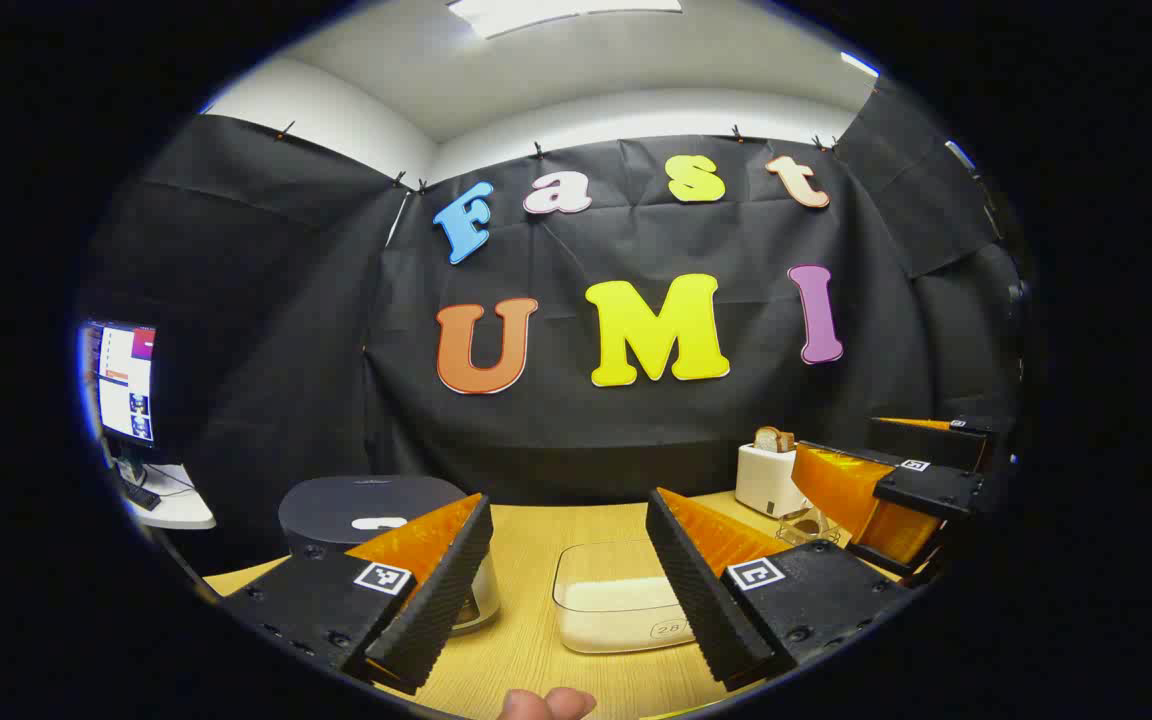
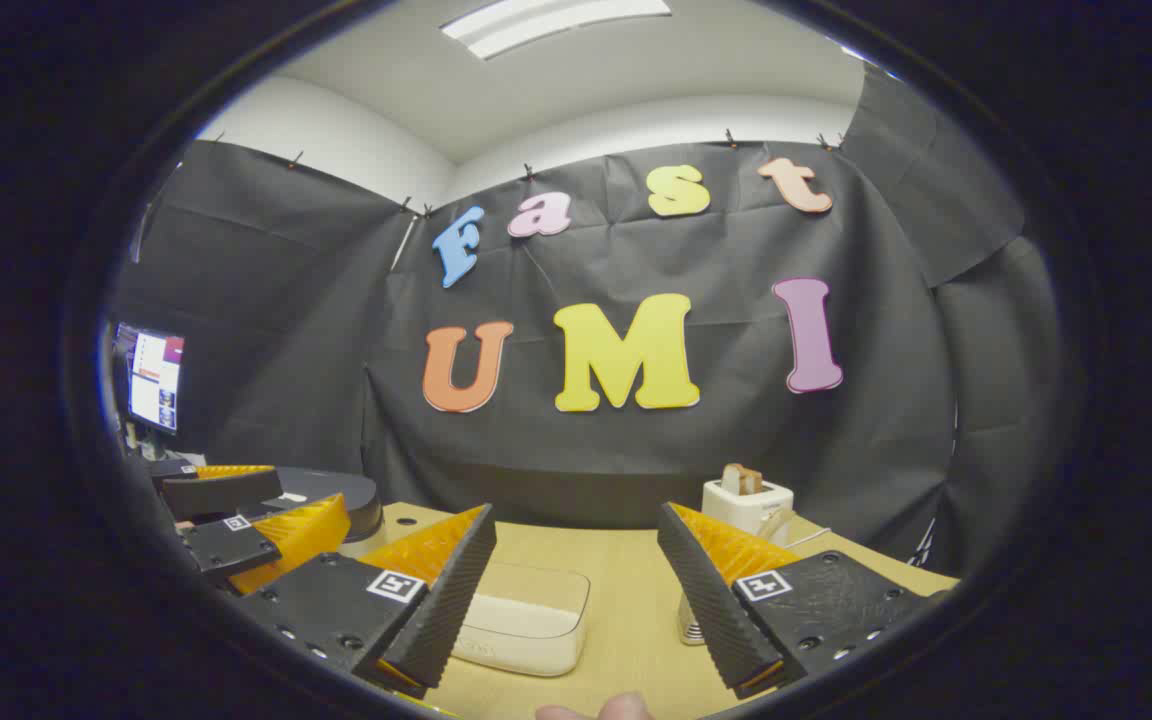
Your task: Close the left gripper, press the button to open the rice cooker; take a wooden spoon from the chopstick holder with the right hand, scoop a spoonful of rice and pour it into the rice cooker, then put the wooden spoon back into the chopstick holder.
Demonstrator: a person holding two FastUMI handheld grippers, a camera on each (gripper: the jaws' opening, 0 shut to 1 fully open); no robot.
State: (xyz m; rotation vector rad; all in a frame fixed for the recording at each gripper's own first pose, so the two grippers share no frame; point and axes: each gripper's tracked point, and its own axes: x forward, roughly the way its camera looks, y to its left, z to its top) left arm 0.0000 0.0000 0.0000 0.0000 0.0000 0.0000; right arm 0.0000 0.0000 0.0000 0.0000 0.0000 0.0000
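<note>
toaster (image 1: 764, 480) with bread (image 1: 774, 439) | monitor (image 1: 126, 382) | wooden table (image 1: 536, 540)

Your way forward over the table (image 1: 526, 560) lies open down the middle. The cooker (image 1: 366, 510) blocks the left edge, the rice tub (image 1: 616, 600) sits centre, and the toaster (image 1: 768, 478) stands near the back right.

Ribbed fingers (image 1: 436, 600), square-marker plates (image 1: 382, 577)

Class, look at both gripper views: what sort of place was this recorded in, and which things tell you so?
Most likely a mock kitchen set up in a recording booth, not a home. A rice cooker, a toaster with bread and a clear tub of rice sit on a wooden table, with a computer monitor alongside.
</note>
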